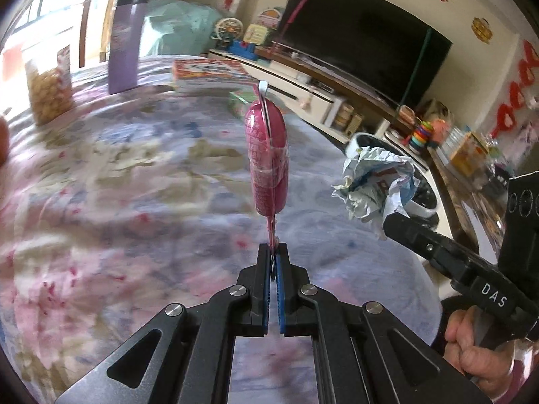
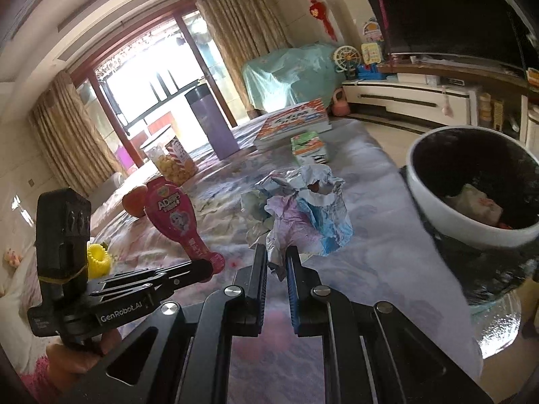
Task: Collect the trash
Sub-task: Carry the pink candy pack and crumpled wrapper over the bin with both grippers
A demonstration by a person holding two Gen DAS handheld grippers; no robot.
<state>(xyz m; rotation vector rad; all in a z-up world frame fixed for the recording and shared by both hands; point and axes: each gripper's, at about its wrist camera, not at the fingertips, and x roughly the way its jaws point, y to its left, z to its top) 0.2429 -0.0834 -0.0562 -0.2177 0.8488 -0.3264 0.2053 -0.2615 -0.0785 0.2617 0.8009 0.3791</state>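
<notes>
My left gripper point(image 1: 273, 252) is shut on the bottom tab of a pink drink pouch point(image 1: 267, 158), which stands edge-on above the floral cloth. In the right wrist view the same pink pouch point(image 2: 177, 215) shows its printed face at the left, held by the left gripper point(image 2: 205, 269). My right gripper point(image 2: 277, 256) is shut on a crumpled paper ball point(image 2: 299, 208) in white, blue and pink. That paper ball point(image 1: 377, 185) hangs at the right of the left wrist view, in front of a white trash bin point(image 1: 421, 202). The bin point(image 2: 438, 208), lined in black, holds some scraps.
On the floral-covered table point(image 2: 370, 252) stand a purple tumbler point(image 2: 215, 124), a snack jar point(image 2: 175, 161), stacked books point(image 2: 296, 118), a small green box point(image 2: 308, 146), an orange fruit point(image 2: 133, 202) and a yellow ring toy point(image 2: 97, 259). A TV stand point(image 2: 421, 97) lies beyond.
</notes>
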